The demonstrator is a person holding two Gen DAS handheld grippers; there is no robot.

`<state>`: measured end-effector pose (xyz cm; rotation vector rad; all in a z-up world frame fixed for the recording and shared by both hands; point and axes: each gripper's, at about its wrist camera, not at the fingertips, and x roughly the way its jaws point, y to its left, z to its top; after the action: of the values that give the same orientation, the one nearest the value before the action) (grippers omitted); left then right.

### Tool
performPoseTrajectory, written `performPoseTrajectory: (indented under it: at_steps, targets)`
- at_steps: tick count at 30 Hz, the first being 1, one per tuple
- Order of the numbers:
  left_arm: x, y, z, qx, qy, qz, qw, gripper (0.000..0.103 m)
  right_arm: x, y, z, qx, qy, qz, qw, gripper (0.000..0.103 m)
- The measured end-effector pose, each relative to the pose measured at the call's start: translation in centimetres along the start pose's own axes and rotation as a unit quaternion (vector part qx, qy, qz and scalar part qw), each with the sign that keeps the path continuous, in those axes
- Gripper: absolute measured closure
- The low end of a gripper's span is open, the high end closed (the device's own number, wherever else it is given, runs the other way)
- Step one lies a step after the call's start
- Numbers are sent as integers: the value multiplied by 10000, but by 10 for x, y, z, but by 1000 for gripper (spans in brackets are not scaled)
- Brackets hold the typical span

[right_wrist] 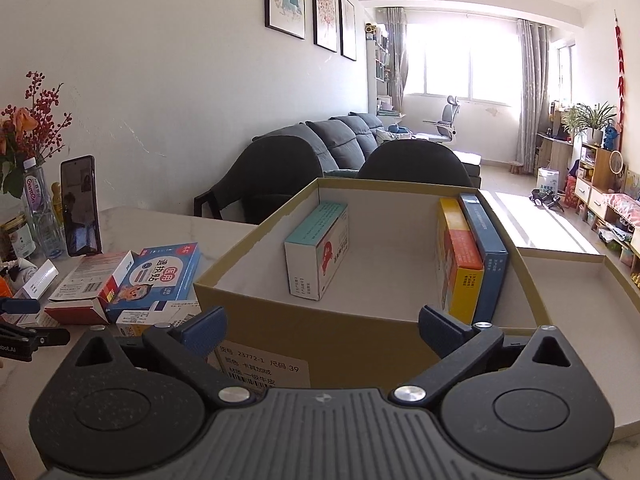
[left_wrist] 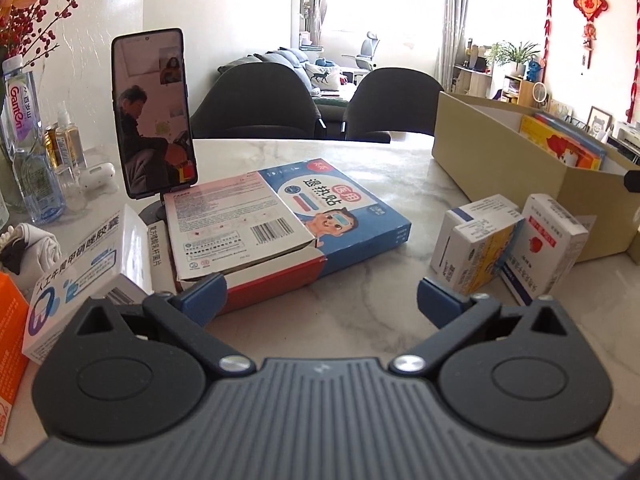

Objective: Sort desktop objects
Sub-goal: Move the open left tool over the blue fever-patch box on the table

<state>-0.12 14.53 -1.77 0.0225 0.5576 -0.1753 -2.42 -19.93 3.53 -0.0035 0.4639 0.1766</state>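
Note:
My left gripper point(left_wrist: 320, 296) is open and empty, low over the marble table. Ahead of its left finger lies a flat blue box with a cartoon face point(left_wrist: 340, 216), and a red and white box point(left_wrist: 236, 232) rests on it. Two small white boxes point(left_wrist: 480, 240) point(left_wrist: 548, 240) stand to the right. My right gripper point(right_wrist: 322, 328) is open and empty at the near wall of the cardboard box point(right_wrist: 304, 312). Inside stand a teal and white box point(right_wrist: 316, 256), a yellow box point(right_wrist: 460, 268) and a blue box point(right_wrist: 486, 252).
A phone on a stand point(left_wrist: 154, 116) is behind the flat boxes. Bottles point(left_wrist: 24, 140) and a vase of flowers crowd the left edge. A white medicine box point(left_wrist: 80, 276) and an orange box point(left_wrist: 8, 340) lie near left. The box lid point(right_wrist: 580, 276) lies to the right. Two dark chairs point(left_wrist: 320, 104) stand beyond the table.

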Motion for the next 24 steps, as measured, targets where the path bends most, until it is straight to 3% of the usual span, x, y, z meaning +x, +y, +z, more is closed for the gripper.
performPoseTrajectory:
  at_steps: [6, 17, 21, 24]
  targets:
    - [23, -3, 25, 66, -83, -329, 9994, 0, -5, -1, -3, -9, -39, -145, 9999, 1]
    - [78, -1, 69, 536, 417, -397, 9969, 0, -1, -3, 1, -74, -59, 12, 10000, 1]
    - [107, 5, 92, 277, 691, -558, 9957, 0, 7, 3, 18, -291, -152, 51, 9994, 1]
    - [134, 10, 105, -44, 1030, -239, 9944, 0, 10, 8, 28, -416, -276, 129, 9987, 1]
